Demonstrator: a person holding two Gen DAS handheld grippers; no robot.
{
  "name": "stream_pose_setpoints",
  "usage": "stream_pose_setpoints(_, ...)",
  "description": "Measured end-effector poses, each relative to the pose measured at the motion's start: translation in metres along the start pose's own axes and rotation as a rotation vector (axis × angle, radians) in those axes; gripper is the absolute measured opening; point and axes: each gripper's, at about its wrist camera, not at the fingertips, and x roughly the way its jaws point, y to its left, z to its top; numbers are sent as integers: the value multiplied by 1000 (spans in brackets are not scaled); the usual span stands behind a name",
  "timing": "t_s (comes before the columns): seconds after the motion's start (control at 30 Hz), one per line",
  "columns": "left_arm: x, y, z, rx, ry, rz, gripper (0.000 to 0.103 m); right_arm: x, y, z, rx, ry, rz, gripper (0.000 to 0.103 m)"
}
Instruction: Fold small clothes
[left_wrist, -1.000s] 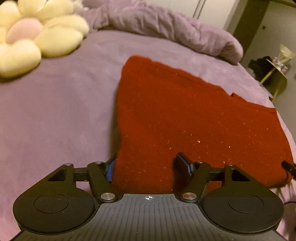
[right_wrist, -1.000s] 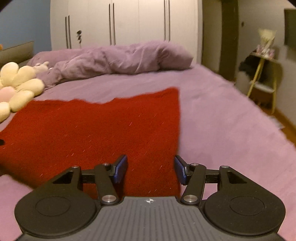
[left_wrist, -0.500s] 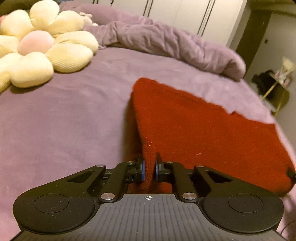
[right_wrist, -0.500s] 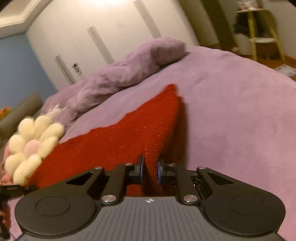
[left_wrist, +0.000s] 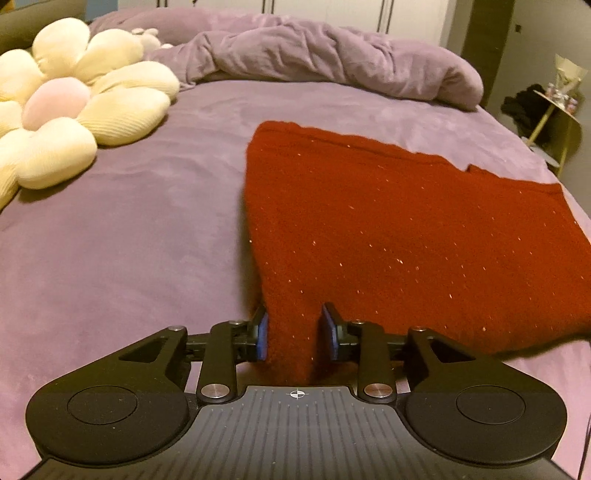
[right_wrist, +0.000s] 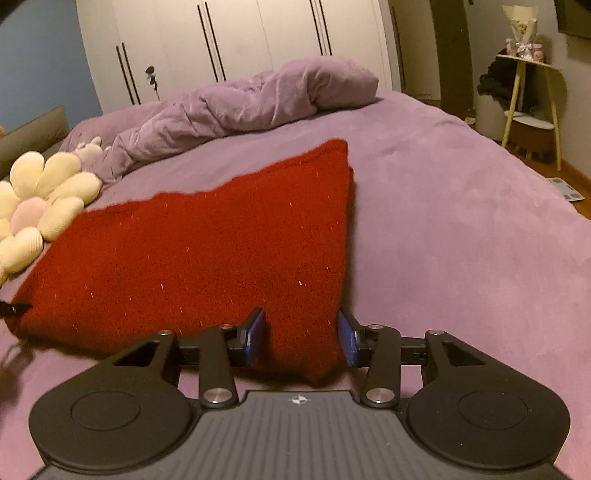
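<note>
Red knit garment lies flat on purple bed cover, flower cushion off to its left. My L gripper & R gripper each straddle a near corner, jaws opening, pads not pressing the cloth. No containers I can see

1. The left wrist view looks forward and downward past the left gripper, close above the red knitted garment.
2. The right wrist view looks likewise past the right gripper; both share the garment and the flower cushion.
</note>
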Motion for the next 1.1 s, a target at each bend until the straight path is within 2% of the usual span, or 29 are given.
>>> stream_pose_setpoints(0.03,0,-1,-1,9,2,-1,32,-2,2,-2,-11,-1,-5,29)
stream_pose_setpoints(0.1,0,-2,-1,26,7,2,32,-3,6,-1,-47,-2,-14,20)
stream_pose_setpoints(0.13,0,-2,0,32,11,7,28,-4,7,0,-58,-7,-20,15)
stream_pose_setpoints(0.17,0,-1,0,37,14,16,18,-5,8,2,-63,-8,-23,14)
stream_pose_setpoints(0.2,1,-1,1,40,15,30,15,-6,9,4,-67,-14,-30,10)
stream_pose_setpoints(0.3,2,7,0,6,17,30,15,-5,7,4,-88,-16,-118,8)
stream_pose_setpoints(0.33,2,10,-1,-4,22,38,17,-2,7,2,-93,-4,-167,9)
stream_pose_setpoints(0.4,1,19,-3,-44,21,37,36,2,8,-2,-100,12,-230,14)
stream_pose_setpoints(0.43,-1,25,-4,-79,21,31,50,1,9,-2,-87,-1,-262,27)
stream_pose_setpoints(0.47,-2,34,-5,-125,25,7,58,-3,13,-1,-84,-22,-297,32)
stream_pose_setpoints(0.5,-3,44,-6,-179,33,-36,58,-6,17,-1,-94,-44,-335,36)
stream_pose_setpoints(0.57,-1,63,-10,-286,57,-127,62,-8,27,-1,-123,-84,-447,36)
stream_pose_setpoints(0.6,1,71,-11,-333,62,-164,64,-11,32,-1,-121,-113,-467,36)
stream_pose_setpoints(0.67,6,78,-13,-386,68,-222,71,-17,41,2,-81,-164,-412,36)
stream_pose_setpoints(0.73,14,77,-12,-416,71,-260,74,-16,59,1,-80,-182,-307,36)
stream_pose_setpoints(0.8,27,72,-9,-444,87,-319,76,-5,86,-1,-142,-168,-221,35)
stream_pose_setpoints(0.87,40,68,-5,-485,99,-325,78,7,114,-4,-199,-161,-154,28)
stream_pose_setpoints(1.0,57,65,3,-530,81,-308,75,28,165,-2,-283,-184,-46,17)
stream_pose_setpoints(1.03,60,67,5,-548,76,-311,69,34,175,0,-282,-181,-28,15)
stream_pose_setpoints(1.1,67,70,8,-588,89,-328,64,48,189,1,-289,-177,-11,14)
